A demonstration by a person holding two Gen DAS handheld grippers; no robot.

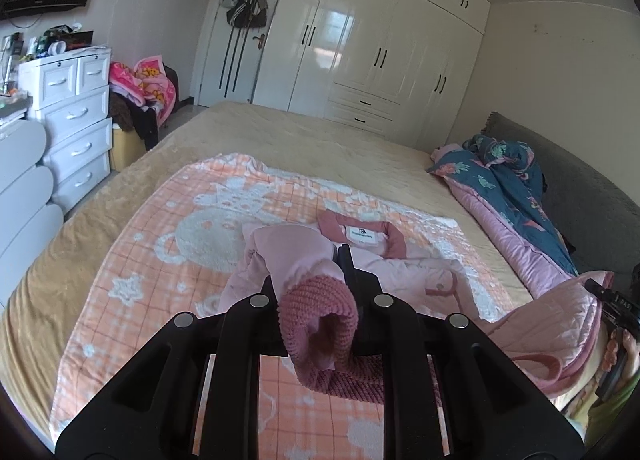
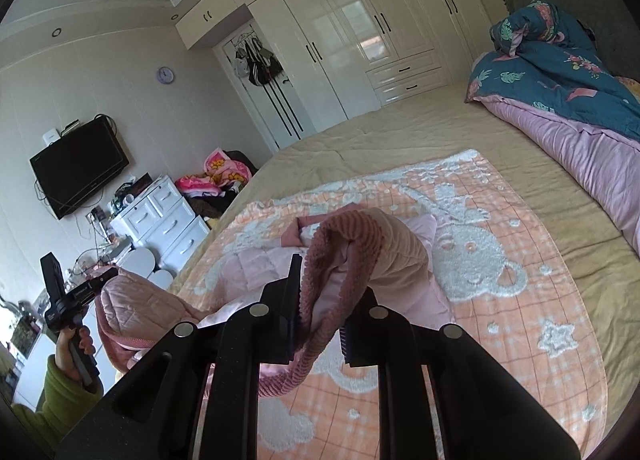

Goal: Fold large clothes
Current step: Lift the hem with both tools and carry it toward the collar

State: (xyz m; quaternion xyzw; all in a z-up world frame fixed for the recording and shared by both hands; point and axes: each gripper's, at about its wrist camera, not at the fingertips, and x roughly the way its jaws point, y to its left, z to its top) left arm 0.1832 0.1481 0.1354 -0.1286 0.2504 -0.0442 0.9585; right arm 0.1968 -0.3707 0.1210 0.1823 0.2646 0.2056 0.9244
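Observation:
A pale pink quilted jacket lies on an orange-and-white bear blanket, its labelled collar at the far end. My left gripper is shut on a dark pink ribbed band at the jacket's near edge, lifted off the blanket. My right gripper is shut on the ribbed band at the other near corner, also raised. Each gripper shows in the other's view: the right gripper and the left gripper, the latter in a hand with a green sleeve.
The blanket lies on a tan bed. A teal and lilac quilt is heaped along the grey headboard. White drawers and piled clothes stand beside the bed; a cream wardrobe is beyond it.

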